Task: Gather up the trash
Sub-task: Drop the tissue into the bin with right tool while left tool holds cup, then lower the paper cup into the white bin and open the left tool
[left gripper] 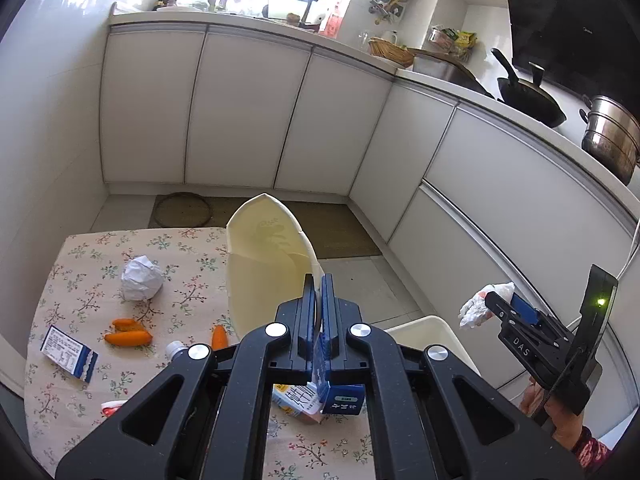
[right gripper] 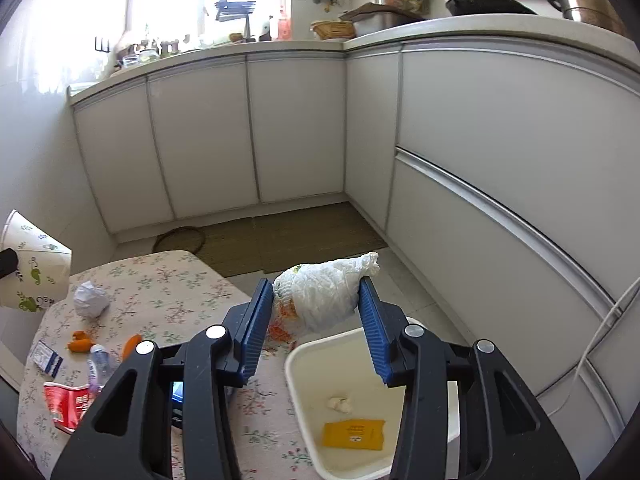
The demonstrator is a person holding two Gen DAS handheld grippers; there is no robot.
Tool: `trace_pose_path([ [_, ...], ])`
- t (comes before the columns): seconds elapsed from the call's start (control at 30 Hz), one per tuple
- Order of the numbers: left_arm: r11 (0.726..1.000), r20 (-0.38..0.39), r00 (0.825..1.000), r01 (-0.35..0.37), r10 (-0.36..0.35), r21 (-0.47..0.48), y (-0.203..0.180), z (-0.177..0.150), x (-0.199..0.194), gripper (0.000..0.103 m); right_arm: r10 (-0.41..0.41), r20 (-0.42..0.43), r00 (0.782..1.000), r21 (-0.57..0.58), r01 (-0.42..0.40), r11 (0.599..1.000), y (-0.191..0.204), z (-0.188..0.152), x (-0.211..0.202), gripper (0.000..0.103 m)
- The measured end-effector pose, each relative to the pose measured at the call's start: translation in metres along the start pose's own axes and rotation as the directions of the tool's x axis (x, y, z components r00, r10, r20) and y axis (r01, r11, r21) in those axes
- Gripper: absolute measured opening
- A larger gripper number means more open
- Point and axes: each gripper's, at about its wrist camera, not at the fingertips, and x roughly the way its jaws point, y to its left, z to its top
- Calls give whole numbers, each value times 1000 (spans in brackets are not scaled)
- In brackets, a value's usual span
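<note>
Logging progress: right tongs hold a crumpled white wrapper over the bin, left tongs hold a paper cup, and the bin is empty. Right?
Not quite. The right wrist view shows the bin is not empty: a yellow packet and a small wad lie inside. The rest holds.

Bin [right gripper: 296, 364] cut by frame btm; blue carton [left gripper: 340, 398] partly hidden behind left gripper [left gripper: 318, 312].

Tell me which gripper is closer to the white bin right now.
Right. The right gripper holds a crumpled wrapper just above the white bin; the left gripper is over the table, gripping a paper cup.
</note>
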Motion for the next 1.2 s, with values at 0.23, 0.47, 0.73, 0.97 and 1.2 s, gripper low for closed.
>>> trace_pose_path([
  [0.23,999,-41,999,26,-24,38,-33,-8,29,3,-107,-72,992,74,112,991,-47,-12,23,48],
  [0.47,995,-86,994,77,-72,58,-64,-18,61,3,-155,-145,977,143,176,974,-82,-26,33,76],
  [0.73,985,-125,983,143,-131,96,-108,-27,92,3,-224,-179,958,163,254,953,-121,-43,24,89],
  [0.97,969,-166,964,226,-208,97,-149,-35,115,3,-262,-205,943,188,301,935,-153,-57,11,92],
  [1.2,955,-221,942,278,-251,103,-179,-49,141,4,-310,-215,926,171,348,922,-177,-66,8,92],
])
